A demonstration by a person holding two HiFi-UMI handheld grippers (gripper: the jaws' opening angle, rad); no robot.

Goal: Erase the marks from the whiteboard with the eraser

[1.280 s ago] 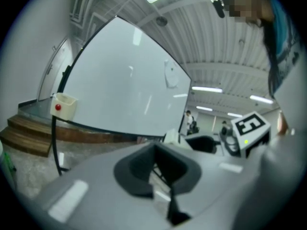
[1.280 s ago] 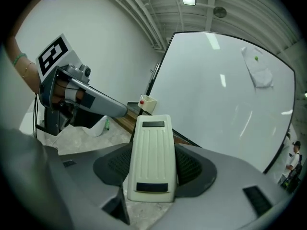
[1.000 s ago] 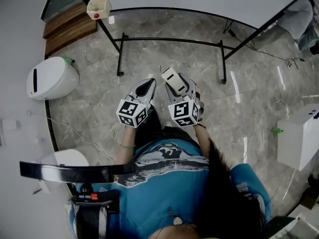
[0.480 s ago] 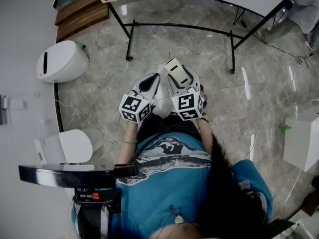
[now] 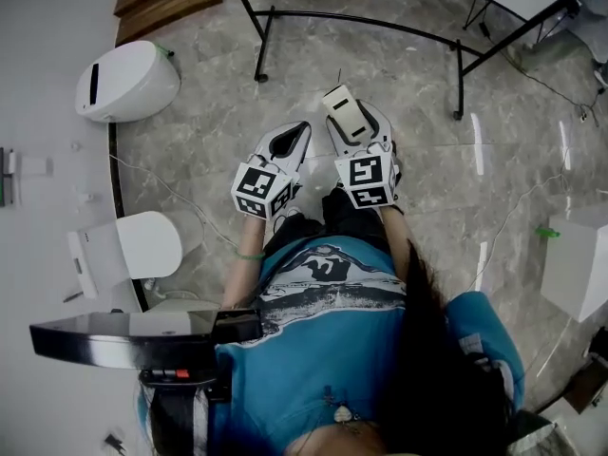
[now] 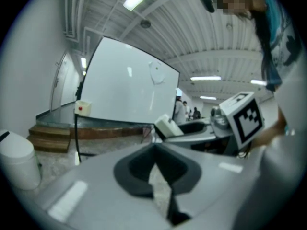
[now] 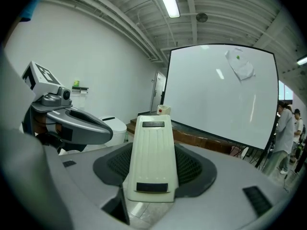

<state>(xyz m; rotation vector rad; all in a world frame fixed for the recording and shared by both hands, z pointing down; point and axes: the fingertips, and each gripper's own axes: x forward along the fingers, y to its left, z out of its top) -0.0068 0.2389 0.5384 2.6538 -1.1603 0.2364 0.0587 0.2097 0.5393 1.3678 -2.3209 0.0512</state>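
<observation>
Eraser gripped, away from the board.
Right gripper (image 7: 154, 150) fingers clamped on cream ribbed plastic eraser (image 7: 152, 166); left gripper (image 6: 154, 151) fingers together, empty; large white whiteboard (image 7: 216, 90) well apart.

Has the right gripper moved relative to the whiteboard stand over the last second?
No, barely. The right gripper still holds the eraser tip between the whiteboard stand's two feet, about level with them. The camera shifted instead.

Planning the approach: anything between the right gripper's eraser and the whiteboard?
Head view: only bare floor and the stand's black crossbar before the whiteboard.
</observation>
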